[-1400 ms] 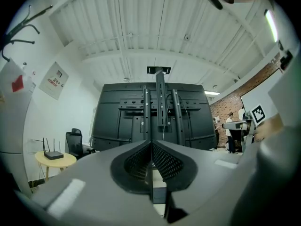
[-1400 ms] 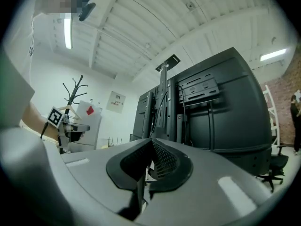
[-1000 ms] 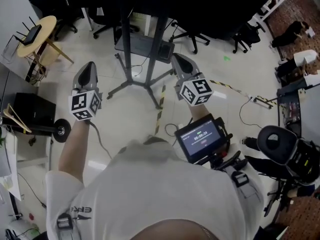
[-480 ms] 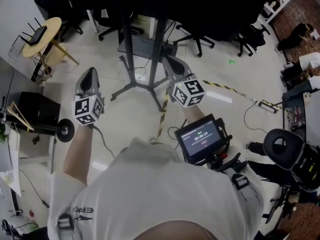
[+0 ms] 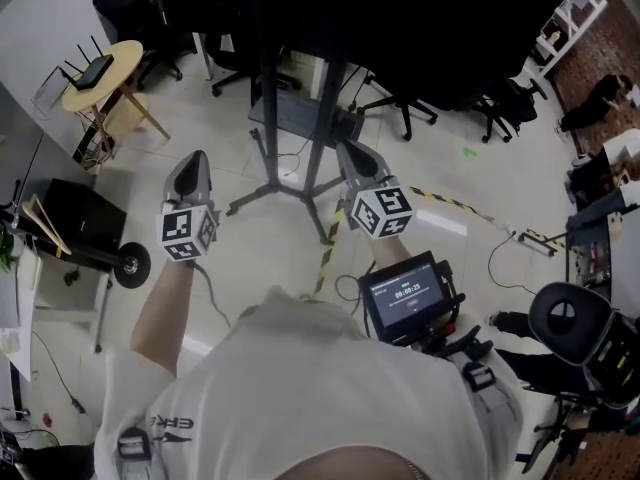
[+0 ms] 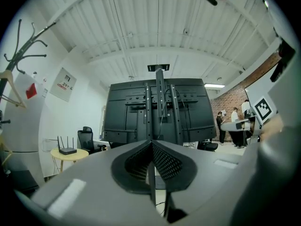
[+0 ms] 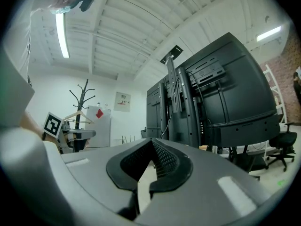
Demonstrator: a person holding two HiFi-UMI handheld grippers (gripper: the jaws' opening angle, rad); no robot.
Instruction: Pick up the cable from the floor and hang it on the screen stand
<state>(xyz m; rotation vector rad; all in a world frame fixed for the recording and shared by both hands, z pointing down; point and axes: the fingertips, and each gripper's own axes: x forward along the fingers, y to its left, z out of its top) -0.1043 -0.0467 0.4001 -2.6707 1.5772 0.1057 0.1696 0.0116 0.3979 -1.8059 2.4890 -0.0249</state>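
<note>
At the upper left of the head view, a round yellow table (image 5: 122,55) carries a black router (image 5: 95,69). Below and to the right of it, the left gripper (image 5: 192,158) points up the frame over the pale floor (image 5: 250,238). In the left gripper view its jaws are pressed together with nothing between them.

The screen stand (image 5: 328,108) rises at top centre, and its legs spread on the floor between the two gripper tips. The yellow-and-black striped cable (image 5: 325,253) lies on the floor just below the stand's base and runs down the frame toward the person's shirt (image 5: 300,388). Another striped stretch shows to the right of the right gripper (image 5: 352,153), leading toward a power strip (image 5: 530,238). The right gripper's jaws are likewise closed and empty.

A small lit display (image 5: 405,293) sits at the person's chest. Office chairs (image 5: 400,108) stand under the dark screen (image 5: 420,18) at the upper right.
</note>
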